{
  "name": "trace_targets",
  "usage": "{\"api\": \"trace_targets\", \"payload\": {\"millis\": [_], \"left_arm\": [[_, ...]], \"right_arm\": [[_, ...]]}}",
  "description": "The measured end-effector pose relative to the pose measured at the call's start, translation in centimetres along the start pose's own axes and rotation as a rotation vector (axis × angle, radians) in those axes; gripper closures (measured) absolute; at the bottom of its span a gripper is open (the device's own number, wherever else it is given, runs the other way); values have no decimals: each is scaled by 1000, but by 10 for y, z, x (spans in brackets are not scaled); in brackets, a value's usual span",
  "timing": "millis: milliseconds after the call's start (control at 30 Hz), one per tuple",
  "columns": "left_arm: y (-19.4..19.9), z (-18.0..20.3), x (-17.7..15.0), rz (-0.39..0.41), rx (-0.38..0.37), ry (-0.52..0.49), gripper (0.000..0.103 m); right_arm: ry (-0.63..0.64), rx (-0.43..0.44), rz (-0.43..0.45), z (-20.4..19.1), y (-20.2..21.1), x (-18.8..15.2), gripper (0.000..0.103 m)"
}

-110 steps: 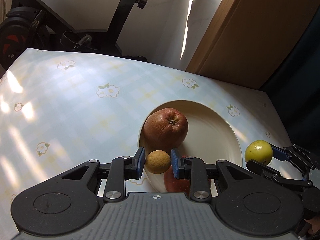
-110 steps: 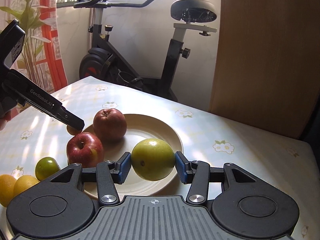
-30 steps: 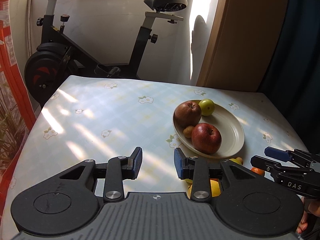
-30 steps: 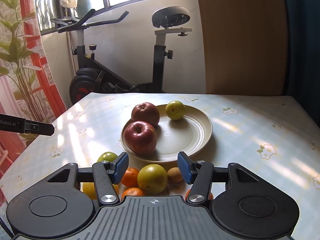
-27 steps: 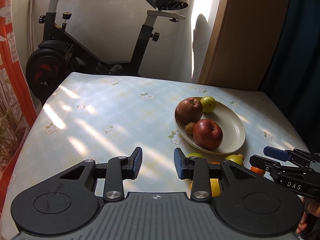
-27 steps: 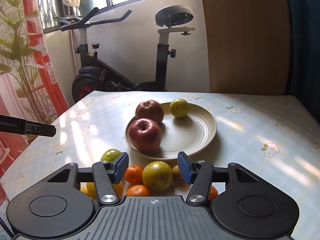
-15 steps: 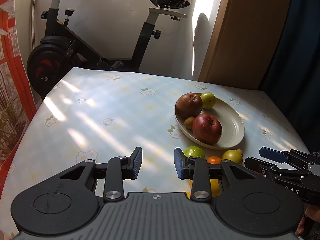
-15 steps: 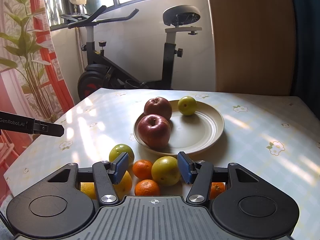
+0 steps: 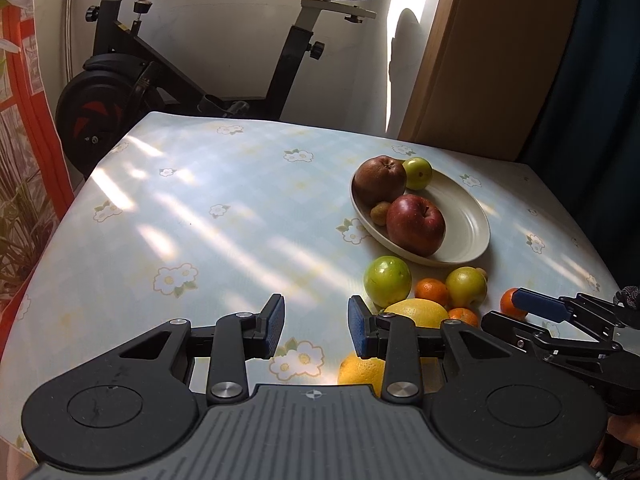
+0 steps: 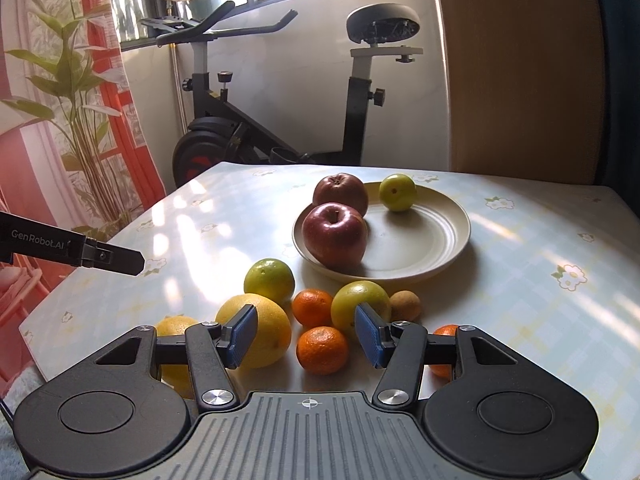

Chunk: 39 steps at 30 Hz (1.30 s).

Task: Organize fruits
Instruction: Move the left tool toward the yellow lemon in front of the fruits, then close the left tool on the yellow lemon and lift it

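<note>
Fruits sit in two groups on the pale floral-patterned tablecloth ahead of the right gripper. Farthest out, the round cream plate carries two dark red apples, a small green round fruit and a tiny brown fruit. Nearer the gripper, loose fruit clusters just past its fingertips: a large yellow citrus behind its left pad, a green round citrus, a yellow-green fruit and small orange mandarins. The right gripper's jaws stand moderately apart and empty. The left gripper, to the left of the pile, shows a narrower gap and holds nothing.
</note>
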<state>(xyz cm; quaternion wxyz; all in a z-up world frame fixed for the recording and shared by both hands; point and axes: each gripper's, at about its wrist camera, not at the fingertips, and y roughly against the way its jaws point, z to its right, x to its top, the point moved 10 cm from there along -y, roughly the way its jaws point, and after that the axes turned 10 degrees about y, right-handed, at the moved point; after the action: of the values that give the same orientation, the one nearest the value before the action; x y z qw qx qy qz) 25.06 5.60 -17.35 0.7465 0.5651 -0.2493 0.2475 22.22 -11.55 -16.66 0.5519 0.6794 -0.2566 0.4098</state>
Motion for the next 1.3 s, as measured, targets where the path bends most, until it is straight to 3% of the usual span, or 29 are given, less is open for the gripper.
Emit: {"api": "trace_targets", "payload": {"millis": [600, 833, 1133, 1300], "left_arm": [[-15, 0, -31, -92, -46, -10, 67], [-23, 0, -32, -116, -124, 47, 67], [-32, 16, -35, -202, -241, 91, 67], [-33, 27, -39, -217, -261, 56, 67]], "right_arm": [[69, 102, -94, -43, -12, -30, 52], [93, 134, -126, -55, -17, -38, 52], [98, 161, -150, -65, -21, -41, 52], [76, 185, -161, -67, -23, -44, 52]]}}
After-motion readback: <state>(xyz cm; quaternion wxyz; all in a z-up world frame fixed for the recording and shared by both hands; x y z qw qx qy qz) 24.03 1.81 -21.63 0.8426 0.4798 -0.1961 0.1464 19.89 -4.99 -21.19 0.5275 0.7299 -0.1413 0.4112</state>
